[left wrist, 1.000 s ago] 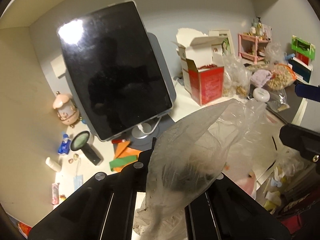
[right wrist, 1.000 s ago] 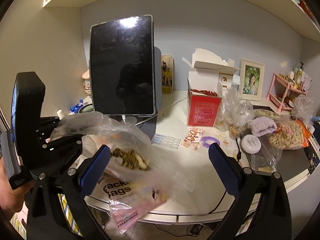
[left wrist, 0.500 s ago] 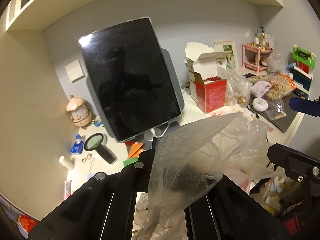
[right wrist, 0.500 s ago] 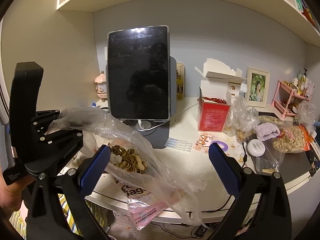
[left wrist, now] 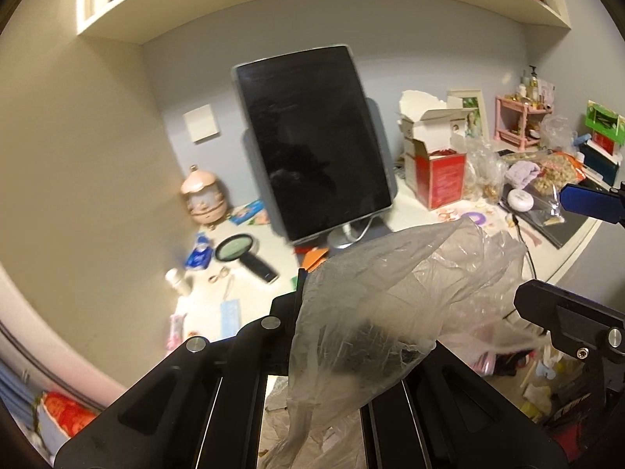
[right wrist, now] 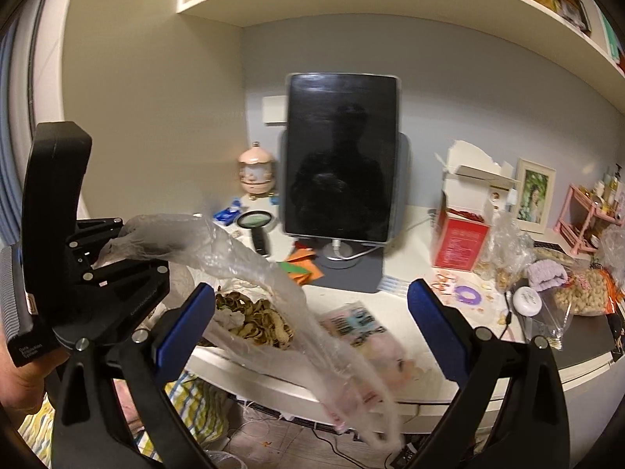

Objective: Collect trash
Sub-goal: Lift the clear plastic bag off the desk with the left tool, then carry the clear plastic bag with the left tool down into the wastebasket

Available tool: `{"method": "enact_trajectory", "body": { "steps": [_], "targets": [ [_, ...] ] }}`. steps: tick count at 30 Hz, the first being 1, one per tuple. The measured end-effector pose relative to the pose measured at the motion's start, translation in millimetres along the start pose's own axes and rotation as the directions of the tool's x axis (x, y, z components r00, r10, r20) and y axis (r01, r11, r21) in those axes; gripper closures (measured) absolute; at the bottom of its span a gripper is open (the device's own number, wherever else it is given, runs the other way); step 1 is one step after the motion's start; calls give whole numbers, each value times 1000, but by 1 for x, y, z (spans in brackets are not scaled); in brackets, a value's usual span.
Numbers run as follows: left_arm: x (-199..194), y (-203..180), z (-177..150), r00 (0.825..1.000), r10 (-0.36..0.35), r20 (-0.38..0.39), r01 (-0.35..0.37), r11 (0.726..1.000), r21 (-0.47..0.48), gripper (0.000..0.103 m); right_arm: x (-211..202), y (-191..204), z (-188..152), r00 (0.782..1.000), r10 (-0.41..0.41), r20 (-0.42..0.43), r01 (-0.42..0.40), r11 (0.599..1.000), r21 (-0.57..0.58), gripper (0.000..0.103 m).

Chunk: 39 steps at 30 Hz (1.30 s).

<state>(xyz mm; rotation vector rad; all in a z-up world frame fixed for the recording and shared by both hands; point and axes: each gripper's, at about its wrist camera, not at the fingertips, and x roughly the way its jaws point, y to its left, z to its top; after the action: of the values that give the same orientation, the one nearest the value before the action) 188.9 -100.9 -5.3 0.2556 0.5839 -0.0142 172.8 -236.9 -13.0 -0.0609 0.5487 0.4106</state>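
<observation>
Crinkly clear bag (right wrist: 250,273) (peanut shells (right wrist: 254,314) inside) pinched by left fingers (right wrist: 117,258); right fingers (right wrist: 433,320) wide.

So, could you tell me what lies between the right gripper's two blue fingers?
In the right wrist view, the clear plastic bag of peanut shells hangs there, untouched by them.

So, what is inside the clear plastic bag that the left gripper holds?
Inside the clear plastic bag lies a pile of brown peanut shells. What lies under the shells is covered. The left gripper is shut on its top edge.
</observation>
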Motion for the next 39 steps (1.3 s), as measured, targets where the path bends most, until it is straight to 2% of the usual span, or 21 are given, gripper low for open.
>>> {"method": "enact_trajectory", "body": {
  "steps": [10,20,24,31,34,39],
  "targets": [
    [-54,50,-55,997,69,-34,-70,997,-41,101,-18,76,-16,996,89,-18,-90,994,-63,7],
    [-96,95,-139,984,120,-131,-134,986,-99,101,-35,154,-55,981,167,-94,-177,979,-102,7],
    [-111,104,-177,979,113,-171,-132,985,-107,101,-43,181,-78,974,182,-132,-196,976,-98,7],
    [-129,109,-237,972,82,-221,-107,989,-106,101,-52,217,-124,969,154,-192,-175,980,-97,7],
    [-133,107,-264,966,64,-252,-91,991,-99,101,-52,227,-145,964,148,-219,-171,981,-91,7],
    [-133,99,-307,946,31,-324,-71,991,-114,101,-53,242,-177,948,156,-277,-191,976,-104,7]
  ]
}}
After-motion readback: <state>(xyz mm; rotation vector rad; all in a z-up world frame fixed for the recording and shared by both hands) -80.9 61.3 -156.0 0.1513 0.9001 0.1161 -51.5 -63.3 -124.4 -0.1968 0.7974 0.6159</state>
